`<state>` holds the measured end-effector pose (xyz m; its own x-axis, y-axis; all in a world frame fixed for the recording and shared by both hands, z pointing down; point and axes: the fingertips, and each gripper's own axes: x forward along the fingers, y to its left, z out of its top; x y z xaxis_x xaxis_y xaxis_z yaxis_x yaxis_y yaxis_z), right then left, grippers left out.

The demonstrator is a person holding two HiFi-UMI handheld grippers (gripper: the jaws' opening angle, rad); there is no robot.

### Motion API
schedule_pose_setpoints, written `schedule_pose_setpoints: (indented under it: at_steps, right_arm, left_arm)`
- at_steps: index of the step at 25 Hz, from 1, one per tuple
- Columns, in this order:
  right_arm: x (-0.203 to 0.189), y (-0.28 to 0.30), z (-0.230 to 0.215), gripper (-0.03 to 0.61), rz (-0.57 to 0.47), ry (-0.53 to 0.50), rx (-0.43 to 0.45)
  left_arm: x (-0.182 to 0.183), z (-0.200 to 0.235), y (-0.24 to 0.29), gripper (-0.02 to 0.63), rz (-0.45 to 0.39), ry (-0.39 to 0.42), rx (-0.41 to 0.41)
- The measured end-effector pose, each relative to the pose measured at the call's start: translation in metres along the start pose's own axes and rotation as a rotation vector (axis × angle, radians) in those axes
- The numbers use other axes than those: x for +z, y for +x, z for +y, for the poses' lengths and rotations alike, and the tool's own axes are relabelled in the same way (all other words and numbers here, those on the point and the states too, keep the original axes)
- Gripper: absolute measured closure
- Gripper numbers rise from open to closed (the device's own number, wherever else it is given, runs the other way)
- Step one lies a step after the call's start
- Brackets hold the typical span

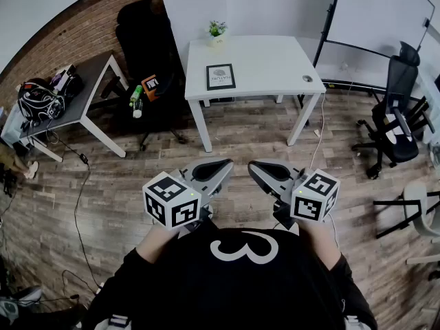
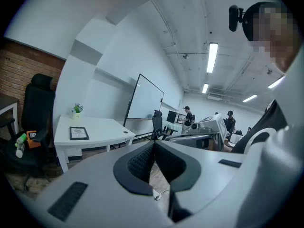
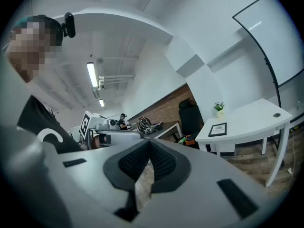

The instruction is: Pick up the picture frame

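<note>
A black picture frame [image 1: 221, 76] lies flat on the white table [image 1: 275, 74], near its left front edge; it also shows small in the left gripper view [image 2: 79, 133] and the right gripper view [image 3: 218, 129]. Both grippers are held close to the person's chest, far from the table. My left gripper [image 1: 225, 163] is shut, its tips together with nothing between them [image 2: 154, 144]. My right gripper [image 1: 253, 165] is shut too, tips touching and empty [image 3: 149, 142]. The two point toward each other over the wooden floor.
A small potted plant [image 1: 217, 30] stands at the table's back left corner. A black office chair [image 1: 144, 40] sits left of the table, beside a grey desk [image 1: 75, 102] with bags. More chairs [image 1: 399, 108] stand right. A whiteboard [image 1: 378, 19] is behind. Cables lie on the floor.
</note>
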<state>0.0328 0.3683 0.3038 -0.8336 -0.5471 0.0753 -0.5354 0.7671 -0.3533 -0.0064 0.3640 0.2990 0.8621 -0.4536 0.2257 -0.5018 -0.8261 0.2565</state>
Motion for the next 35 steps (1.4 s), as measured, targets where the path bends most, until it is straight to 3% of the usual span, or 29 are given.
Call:
schedule_pose_setpoints:
  at_steps: [17,35]
  right_arm:
    - [0.007,-0.026,-0.005,0.554,-0.038,0.001,0.018]
    - [0.013,-0.004,-0.083,0.554,-0.057,0.086,-0.094]
  left_arm:
    - [0.003,-0.025,0.017,0.597,0.044,0.04,-0.005]
    - [0.007,0.043,0.059,0.597,0.03,-0.023,-0.046]
